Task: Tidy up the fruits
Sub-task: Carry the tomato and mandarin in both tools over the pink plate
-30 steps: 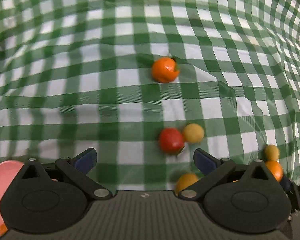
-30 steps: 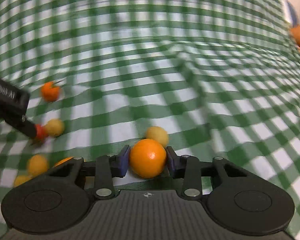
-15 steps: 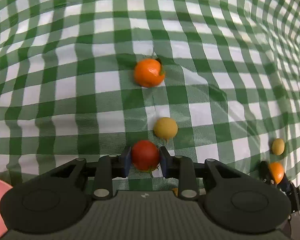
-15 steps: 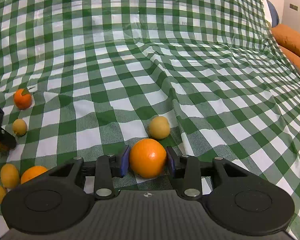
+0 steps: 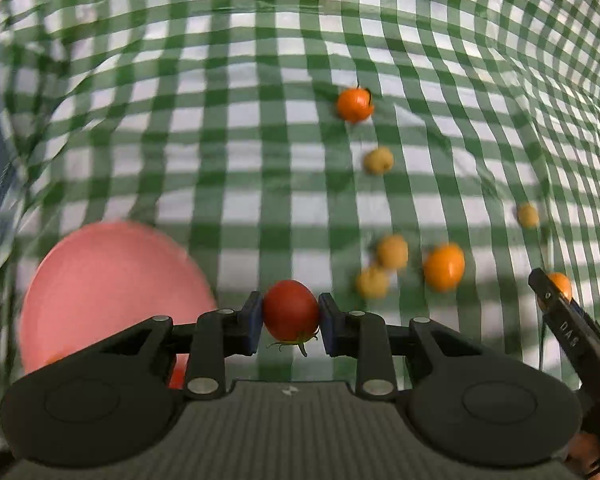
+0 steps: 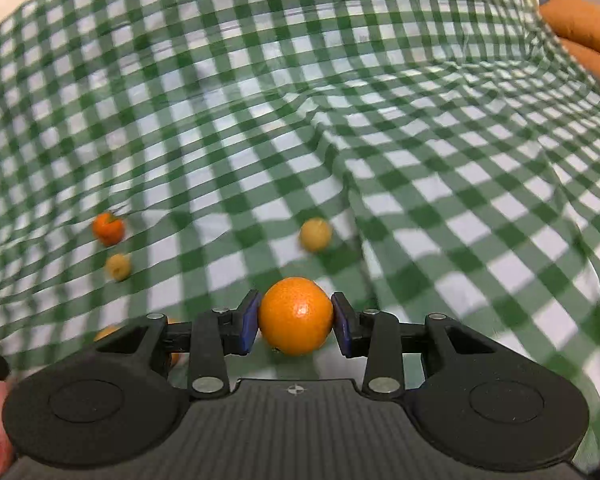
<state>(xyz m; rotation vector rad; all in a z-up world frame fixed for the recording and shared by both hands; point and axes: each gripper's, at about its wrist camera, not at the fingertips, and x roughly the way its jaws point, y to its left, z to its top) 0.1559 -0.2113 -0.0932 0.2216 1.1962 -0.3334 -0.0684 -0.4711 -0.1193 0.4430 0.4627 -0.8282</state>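
My left gripper (image 5: pixel 291 322) is shut on a red tomato (image 5: pixel 291 310), lifted above the green checked cloth. A pink plate (image 5: pixel 100 284) lies to its lower left. My right gripper (image 6: pixel 296 318) is shut on an orange (image 6: pixel 296 315); in the left wrist view it shows at the right edge as a black finger (image 5: pixel 572 332) with that orange (image 5: pixel 559 283) behind it. On the cloth lie a stemmed orange fruit (image 5: pixel 355 104), several small yellow fruits (image 5: pixel 378 160) and another orange fruit (image 5: pixel 444 266).
In the right wrist view the stemmed orange fruit (image 6: pixel 108 229) and two yellow fruits (image 6: pixel 118 266) (image 6: pixel 316 234) rest on the wrinkled cloth (image 6: pixel 420 184). Orange cushions (image 6: pixel 580 24) sit at the far right. The cloth's left edge (image 5: pixel 4 184) drops off beside the plate.
My left gripper closed on the tomato, lifted it and swung left, bringing the pink plate into view. My right gripper, still holding the orange, shifted and rose a little.
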